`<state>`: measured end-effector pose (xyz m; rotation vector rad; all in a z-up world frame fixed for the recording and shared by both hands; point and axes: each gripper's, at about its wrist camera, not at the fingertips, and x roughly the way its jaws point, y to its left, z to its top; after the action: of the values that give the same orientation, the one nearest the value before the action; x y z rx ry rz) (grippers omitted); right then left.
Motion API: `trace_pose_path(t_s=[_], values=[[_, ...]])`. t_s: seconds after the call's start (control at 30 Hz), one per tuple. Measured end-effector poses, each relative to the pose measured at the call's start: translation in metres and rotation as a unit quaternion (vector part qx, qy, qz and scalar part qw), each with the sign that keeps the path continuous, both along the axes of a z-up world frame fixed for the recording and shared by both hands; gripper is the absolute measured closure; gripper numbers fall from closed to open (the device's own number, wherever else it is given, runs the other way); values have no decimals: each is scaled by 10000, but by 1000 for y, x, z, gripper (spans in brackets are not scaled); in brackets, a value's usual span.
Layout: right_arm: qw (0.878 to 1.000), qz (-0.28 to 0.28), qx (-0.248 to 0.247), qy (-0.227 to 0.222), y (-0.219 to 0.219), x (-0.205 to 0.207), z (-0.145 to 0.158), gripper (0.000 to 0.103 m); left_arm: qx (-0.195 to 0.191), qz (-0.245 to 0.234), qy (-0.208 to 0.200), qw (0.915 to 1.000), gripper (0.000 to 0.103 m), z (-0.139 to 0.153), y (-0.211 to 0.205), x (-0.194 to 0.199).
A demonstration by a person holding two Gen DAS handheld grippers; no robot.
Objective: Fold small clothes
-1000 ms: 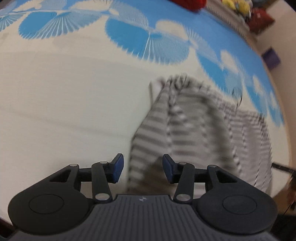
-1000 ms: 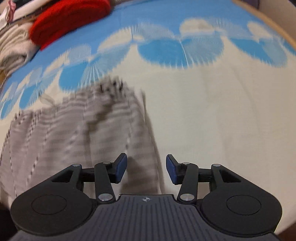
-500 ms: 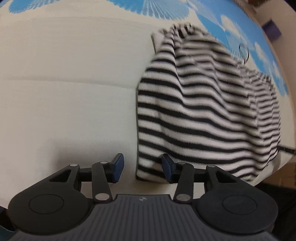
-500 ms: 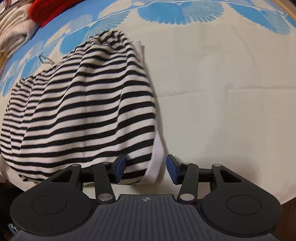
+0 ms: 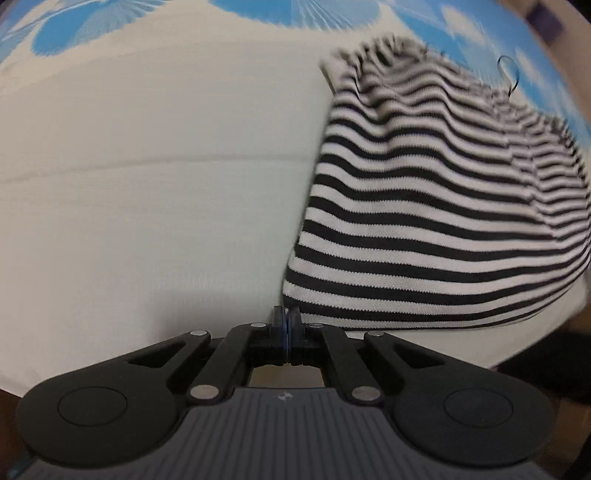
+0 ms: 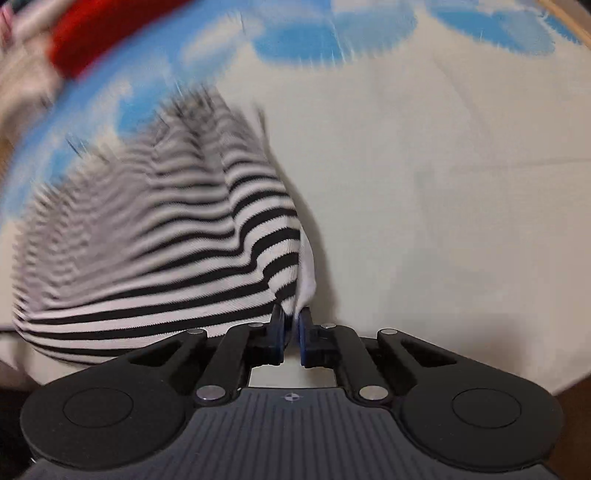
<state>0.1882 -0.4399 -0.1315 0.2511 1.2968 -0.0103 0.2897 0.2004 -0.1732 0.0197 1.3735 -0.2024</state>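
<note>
I take this for a home, likely a bedroom: I'm working over a bed whose cream sheet (image 5: 155,192) has a blue fan print across the top of the frame, with a red knit (image 6: 110,33) and pale folded laundry (image 6: 22,85) at the upper left of the right wrist view.

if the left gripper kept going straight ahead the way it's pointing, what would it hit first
Probably the near left corner of the striped garment, which the shut left gripper seems already to pinch; beyond lies the cream bedspread.
</note>
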Motion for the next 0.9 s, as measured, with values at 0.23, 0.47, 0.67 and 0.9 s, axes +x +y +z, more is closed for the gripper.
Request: trace_pose_path(t_s=[0.23,0.47,0.67,0.9], values=[[9982,-87,-345,-489,7,1,18,94,-153,71,-625,9979,79,34,-22,10],[9980,121,-415,-461,15,15,7,92,-846,-548,-992,9899,78,52,-69,21],[9964,74,-841,1,19,25,-6,77,-963,-814,-1344,9829,78,47,-110,30],[9876,74,-1163,-1049,33,36,23,77,-1285,-257,-1780,9753,78,35,-128,60]])
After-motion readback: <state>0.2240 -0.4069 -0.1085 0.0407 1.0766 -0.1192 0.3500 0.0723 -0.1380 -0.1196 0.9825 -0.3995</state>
